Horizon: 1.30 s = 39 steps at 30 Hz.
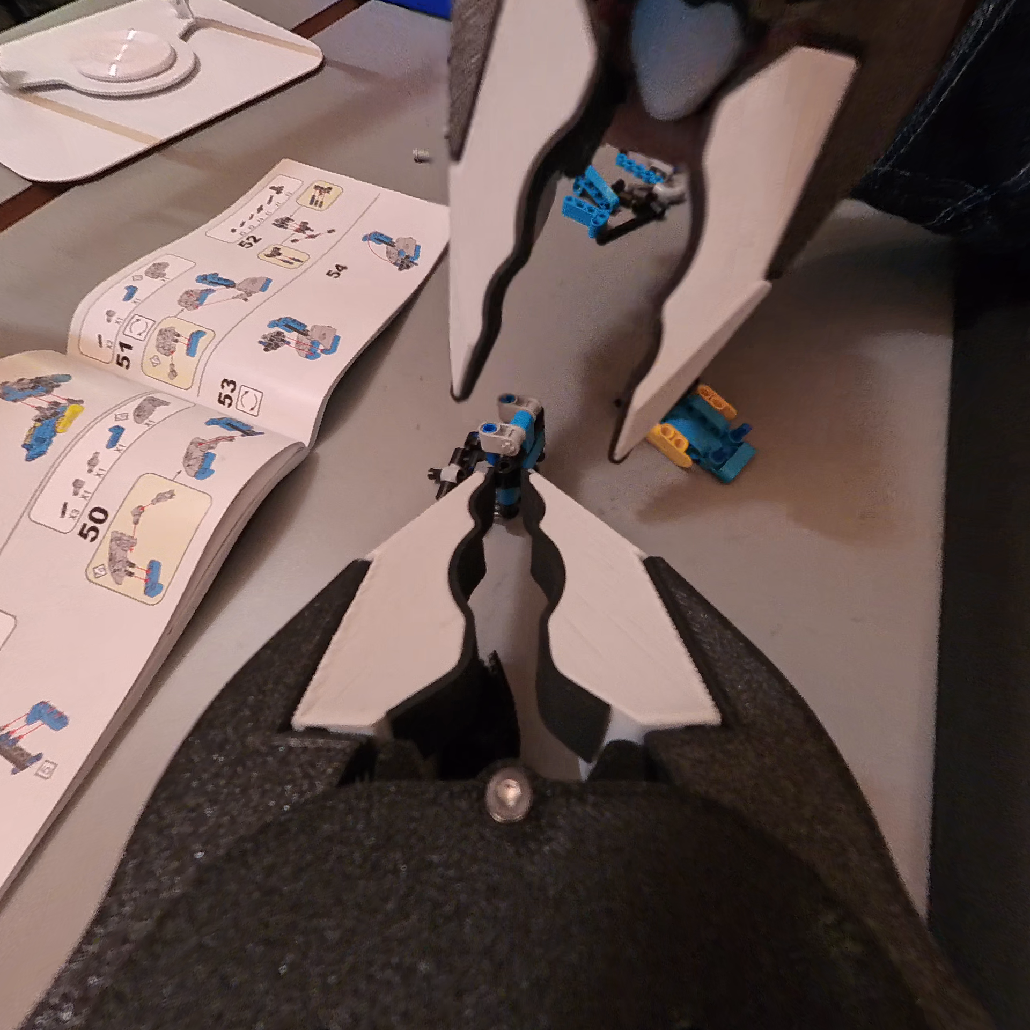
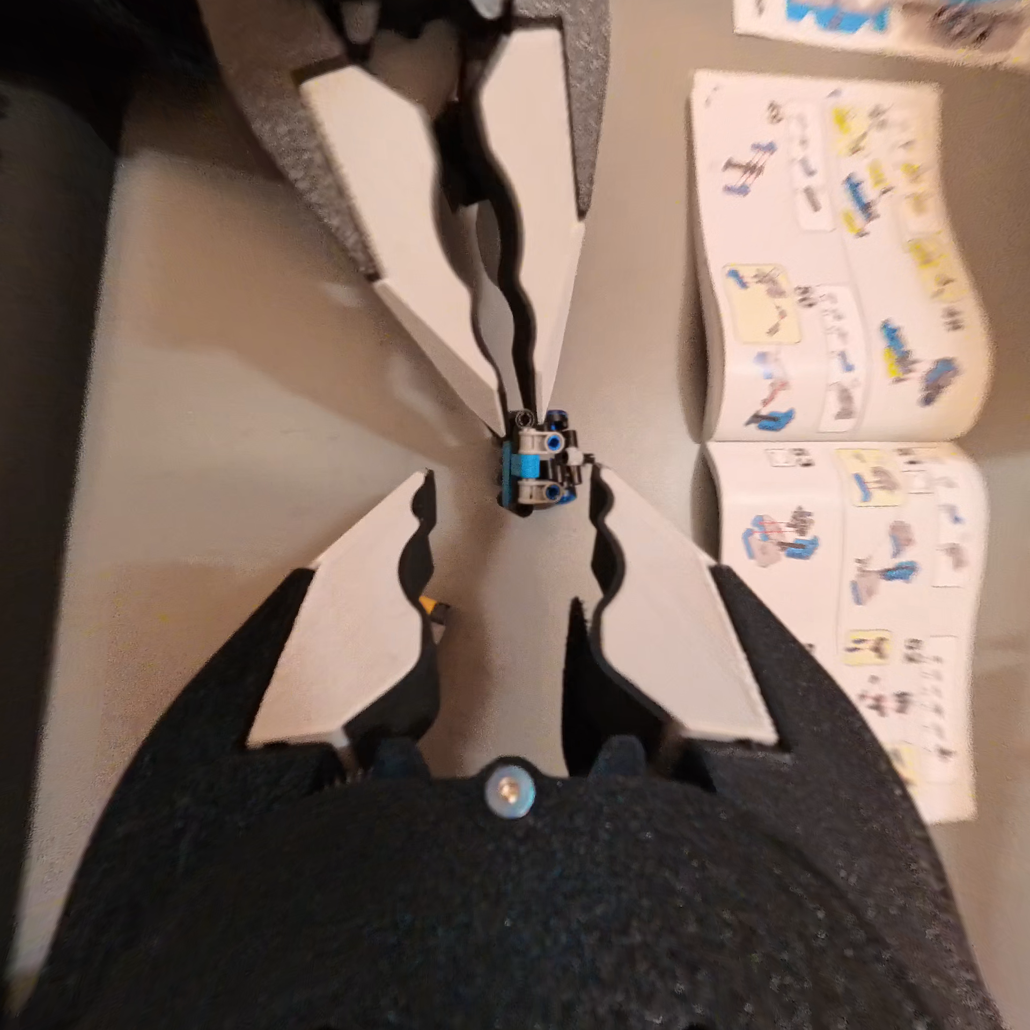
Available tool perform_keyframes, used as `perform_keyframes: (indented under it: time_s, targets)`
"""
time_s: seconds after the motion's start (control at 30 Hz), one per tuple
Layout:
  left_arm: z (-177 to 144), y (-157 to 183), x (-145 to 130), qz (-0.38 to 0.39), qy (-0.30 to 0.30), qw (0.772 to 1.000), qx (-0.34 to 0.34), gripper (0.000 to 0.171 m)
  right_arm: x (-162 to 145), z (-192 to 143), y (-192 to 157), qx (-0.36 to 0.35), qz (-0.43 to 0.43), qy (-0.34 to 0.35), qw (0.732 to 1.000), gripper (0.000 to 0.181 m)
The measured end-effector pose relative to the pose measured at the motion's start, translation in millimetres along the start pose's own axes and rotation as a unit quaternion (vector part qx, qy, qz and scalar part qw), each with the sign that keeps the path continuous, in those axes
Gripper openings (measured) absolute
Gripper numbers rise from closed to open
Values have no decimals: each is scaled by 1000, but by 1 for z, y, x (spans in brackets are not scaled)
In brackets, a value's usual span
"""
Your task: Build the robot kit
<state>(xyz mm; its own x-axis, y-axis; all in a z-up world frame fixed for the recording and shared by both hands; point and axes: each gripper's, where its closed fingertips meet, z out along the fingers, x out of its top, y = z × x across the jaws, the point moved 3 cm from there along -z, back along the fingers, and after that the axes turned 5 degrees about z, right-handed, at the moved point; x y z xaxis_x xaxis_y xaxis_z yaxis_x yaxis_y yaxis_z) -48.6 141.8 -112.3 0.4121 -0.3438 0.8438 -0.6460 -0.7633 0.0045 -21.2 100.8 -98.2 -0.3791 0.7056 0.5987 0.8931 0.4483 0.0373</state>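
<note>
My left gripper (image 1: 506,479) is shut on a small blue, grey and black brick assembly (image 1: 504,440), holding it just above the grey table. The right gripper (image 1: 538,423) faces it from the far side, open, its tips just beyond the assembly. In the right wrist view my right gripper (image 2: 510,474) is open, with the assembly (image 2: 538,467) between its fingertips, nearer the right one. The left gripper (image 2: 521,409) comes in from the top, closed on the assembly's far end.
An open instruction booklet (image 1: 184,401) lies left of the grippers and shows in the right wrist view (image 2: 836,390). A blue and yellow brick piece (image 1: 705,440) and loose blue and black parts (image 1: 618,195) lie beyond. A white tray (image 1: 139,83) sits far left. Both grippers' tips are close together, under 4 cm apart.
</note>
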Motion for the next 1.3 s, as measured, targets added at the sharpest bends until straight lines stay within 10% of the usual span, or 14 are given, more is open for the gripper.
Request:
perform_keyframes:
  time_s: [0.37,1.3]
  targets:
    - [-1,-7,-2,-60,10,998,-24,8,-5,10,-4,-299,-204,35,931,63]
    - [0,-10,-3,5,5,1000,25,8,-8,25,7,-357,-260,-19,897,43]
